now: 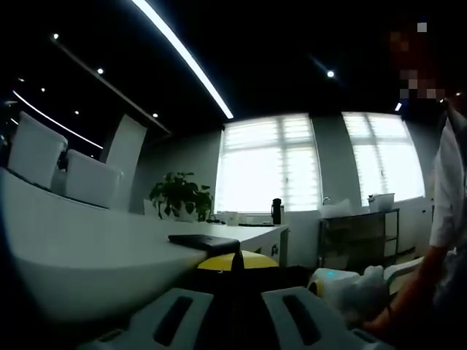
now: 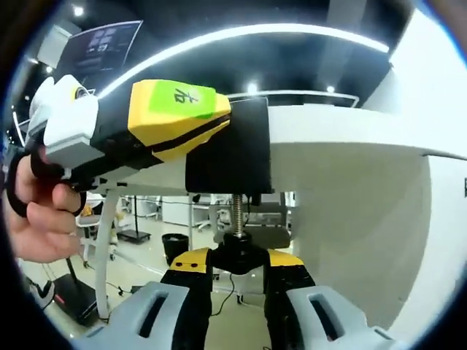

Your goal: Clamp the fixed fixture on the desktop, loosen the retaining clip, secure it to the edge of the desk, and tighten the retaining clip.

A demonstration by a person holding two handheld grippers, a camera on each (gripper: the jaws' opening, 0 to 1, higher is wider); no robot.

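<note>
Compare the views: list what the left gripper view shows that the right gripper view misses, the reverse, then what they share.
Left gripper view: the top of the white desk, white chairs, a potted plant, bright windows and a person. Right gripper view: the desk's underside, the threaded screw, the right gripper closed on its knob, and a hand holding the left gripper. Both: the desk and the black fixture on its edge.
</note>
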